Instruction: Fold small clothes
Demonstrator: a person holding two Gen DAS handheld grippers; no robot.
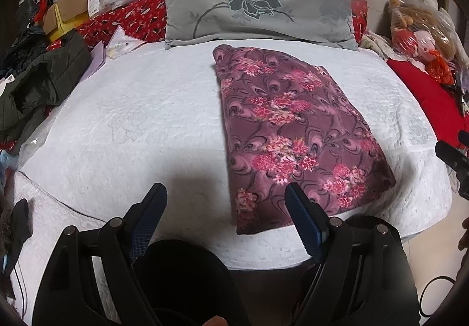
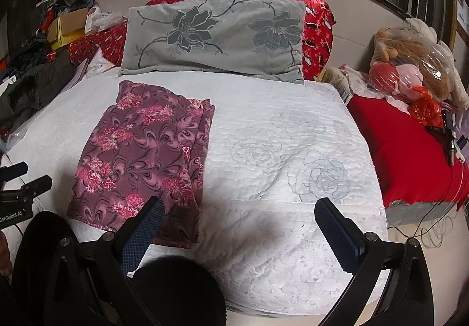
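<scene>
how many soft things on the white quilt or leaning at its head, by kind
folded floral garment: 1
grey flower pillow: 1
red patterned bolster behind the pillow: 1
total: 3

From the left wrist view, my left gripper (image 1: 225,199) fills the bottom of the frame, fingers spread wide with nothing between them. The folded cloth (image 1: 293,132), purple with pink flowers, lies flat on the white quilt (image 1: 132,120), right of centre. A grey pillow (image 1: 258,3) sits at top centre. The right gripper (image 1: 457,161) shows at the right edge. Cluttered clothes (image 1: 44,76) fill the left.
</scene>
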